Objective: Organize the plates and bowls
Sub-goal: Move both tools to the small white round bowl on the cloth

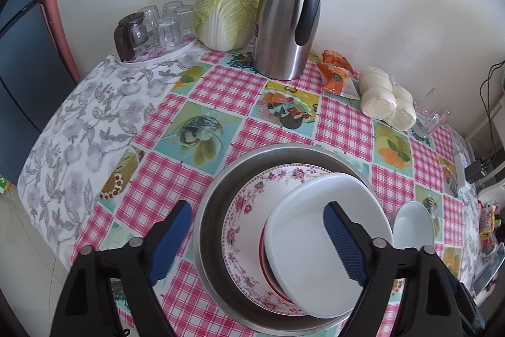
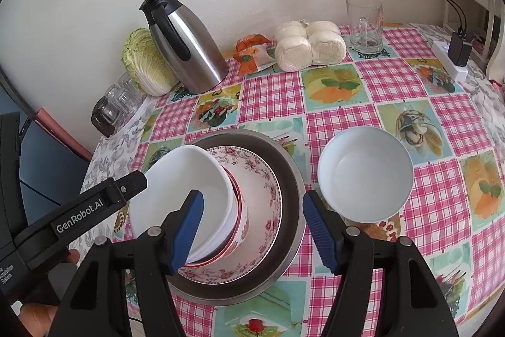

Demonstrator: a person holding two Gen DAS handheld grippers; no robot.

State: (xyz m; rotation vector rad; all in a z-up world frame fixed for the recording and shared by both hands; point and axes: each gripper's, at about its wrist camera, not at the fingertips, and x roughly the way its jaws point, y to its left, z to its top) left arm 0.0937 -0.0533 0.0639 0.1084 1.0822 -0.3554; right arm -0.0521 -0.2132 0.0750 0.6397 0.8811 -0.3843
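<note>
A steel basin [image 1: 211, 198] [image 2: 290, 179] holds a pink floral plate [image 1: 249, 204] [image 2: 265, 195]. A white bowl [image 1: 312, 242] [image 2: 176, 188] sits tilted on a red-rimmed bowl [image 2: 241, 210] on that plate. My left gripper [image 1: 258, 242] is open, its right finger inside the white bowl, its left finger outside the basin. My right gripper [image 2: 252, 229] is open above the basin's near side. A second white bowl [image 2: 366, 172] [image 1: 412, 223] stands alone on the cloth to the right.
Along the wall stand a steel thermos jug [image 1: 284, 18] [image 2: 186, 43], a cabbage [image 1: 227, 8], a tray of glasses [image 1: 157, 24], an orange packet [image 2: 252, 52], bagged buns [image 2: 309, 46] and a glass mug [image 2: 366, 24]. A power strip [image 2: 451, 59] lies far right.
</note>
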